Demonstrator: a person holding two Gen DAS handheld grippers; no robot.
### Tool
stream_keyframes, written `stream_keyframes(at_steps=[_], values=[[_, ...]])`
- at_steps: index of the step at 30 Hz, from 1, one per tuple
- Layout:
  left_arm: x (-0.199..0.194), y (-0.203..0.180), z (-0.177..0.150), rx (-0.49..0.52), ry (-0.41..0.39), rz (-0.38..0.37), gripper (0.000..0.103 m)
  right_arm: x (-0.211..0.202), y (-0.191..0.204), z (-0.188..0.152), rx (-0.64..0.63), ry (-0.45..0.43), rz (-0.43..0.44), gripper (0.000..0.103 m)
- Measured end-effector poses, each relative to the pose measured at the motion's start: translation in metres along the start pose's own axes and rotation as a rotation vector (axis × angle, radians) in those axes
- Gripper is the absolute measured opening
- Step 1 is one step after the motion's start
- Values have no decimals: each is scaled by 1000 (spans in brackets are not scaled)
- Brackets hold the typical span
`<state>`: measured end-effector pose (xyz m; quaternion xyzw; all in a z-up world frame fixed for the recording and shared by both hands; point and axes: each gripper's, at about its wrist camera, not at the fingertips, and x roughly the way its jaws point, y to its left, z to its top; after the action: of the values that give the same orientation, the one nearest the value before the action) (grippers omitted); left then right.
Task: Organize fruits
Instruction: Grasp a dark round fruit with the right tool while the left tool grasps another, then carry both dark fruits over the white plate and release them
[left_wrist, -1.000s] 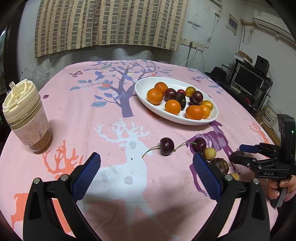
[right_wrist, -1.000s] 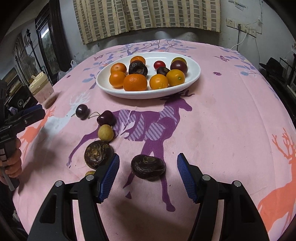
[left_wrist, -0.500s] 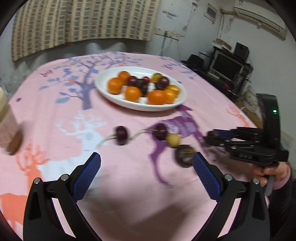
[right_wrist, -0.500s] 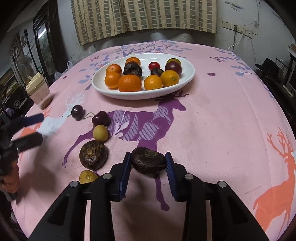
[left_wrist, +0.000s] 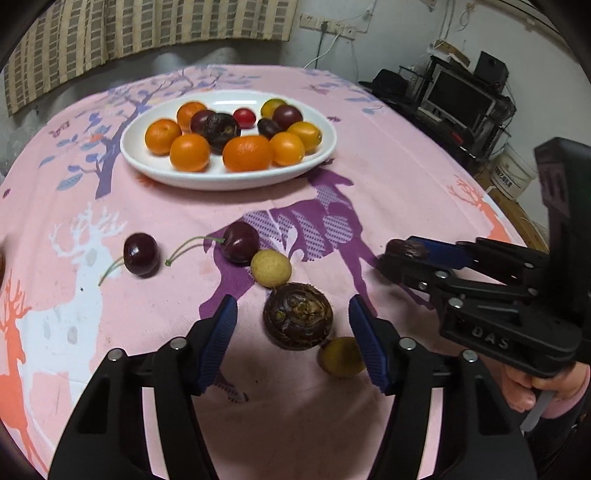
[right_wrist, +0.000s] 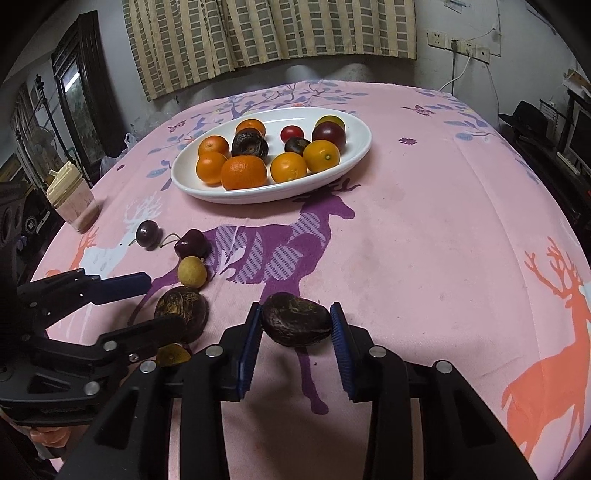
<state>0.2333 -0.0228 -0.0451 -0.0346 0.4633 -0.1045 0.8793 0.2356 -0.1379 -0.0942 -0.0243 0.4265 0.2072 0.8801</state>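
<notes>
Right gripper (right_wrist: 295, 326) pinches a dark wrinkled fruit (right_wrist: 296, 324) on the tablecloth (right_wrist: 424, 229); left gripper (left_wrist: 293, 326), jaws closing, straddles a round brown fruit (left_wrist: 297, 315) without touching it. Step: grasping. Next, probably lift both to the white plate (right_wrist: 354, 155). A yellow fruit (left_wrist: 341, 356) beside the left pad may be nudged.

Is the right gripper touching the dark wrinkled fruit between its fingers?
Touching. In the right wrist view the right gripper has both blue pads pressed against the sides of the dark wrinkled fruit, with no gap visible.
</notes>
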Motion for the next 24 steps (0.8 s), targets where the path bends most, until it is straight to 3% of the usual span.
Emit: stream_keyframes(at_steps=[4, 11, 24], values=[[10, 1, 0, -21, 36, 10, 53, -1, 1, 0, -2, -4, 3, 38], [13, -5, -1, -2, 26, 20, 43, -3, 1, -1, 0, -7, 4, 37], [2, 1, -6, -32, 10, 14, 42, -6, -1, 0, 6, -19, 0, 37]])
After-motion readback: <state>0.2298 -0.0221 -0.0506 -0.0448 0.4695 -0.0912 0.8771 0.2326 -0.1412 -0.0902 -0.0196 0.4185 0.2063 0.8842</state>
